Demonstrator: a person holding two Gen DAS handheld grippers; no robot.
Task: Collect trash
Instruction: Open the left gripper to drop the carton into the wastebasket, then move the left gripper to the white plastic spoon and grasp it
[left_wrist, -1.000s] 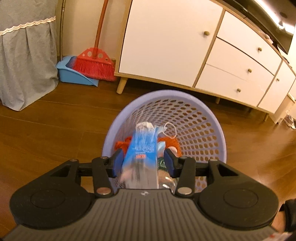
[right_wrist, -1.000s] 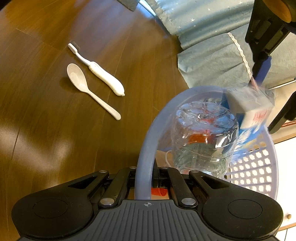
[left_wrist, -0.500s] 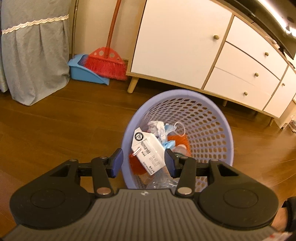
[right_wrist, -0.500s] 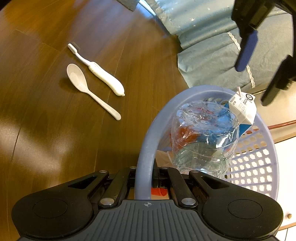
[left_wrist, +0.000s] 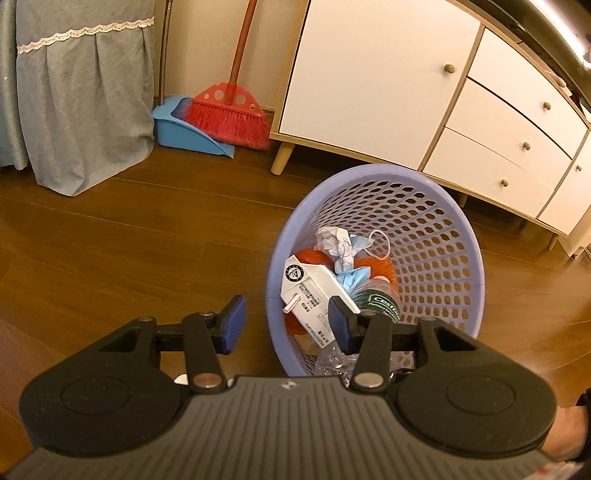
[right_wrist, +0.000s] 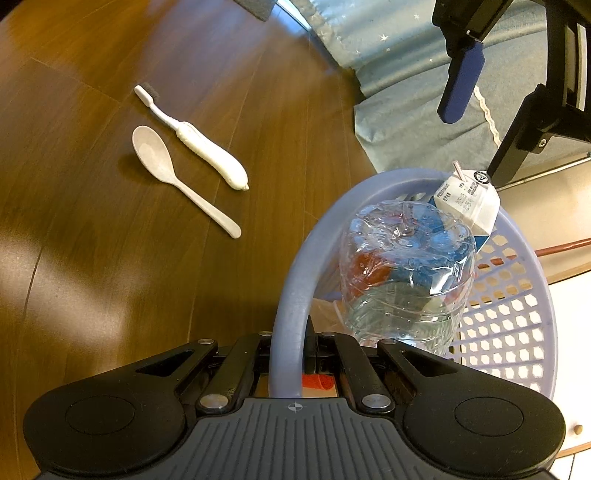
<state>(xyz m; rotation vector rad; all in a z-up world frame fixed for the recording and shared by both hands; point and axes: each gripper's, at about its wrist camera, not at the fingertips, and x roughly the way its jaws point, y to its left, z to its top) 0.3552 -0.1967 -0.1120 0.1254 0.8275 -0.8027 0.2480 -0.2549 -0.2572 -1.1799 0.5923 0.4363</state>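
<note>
While the right claw (right_wrist: 287, 363) is pinching the lavender basket (left_wrist: 436, 206) rim, the left claw (left_wrist: 284, 325) is hanging wide open and empty. The milk carton (left_wrist: 314, 291) is lying inside the basket at 9 o'clock, beside the crushed bottle (right_wrist: 406, 273)

My left gripper (left_wrist: 284, 320) has a grey ribbed body, 2 round black housings with shallow discs, black linkage arms on silver rivets, and blue pads (left_wrist: 232, 323) on its fingers. My right gripper (right_wrist: 288, 363) is built the same, with a small crosshair mark on its grey body.
</note>
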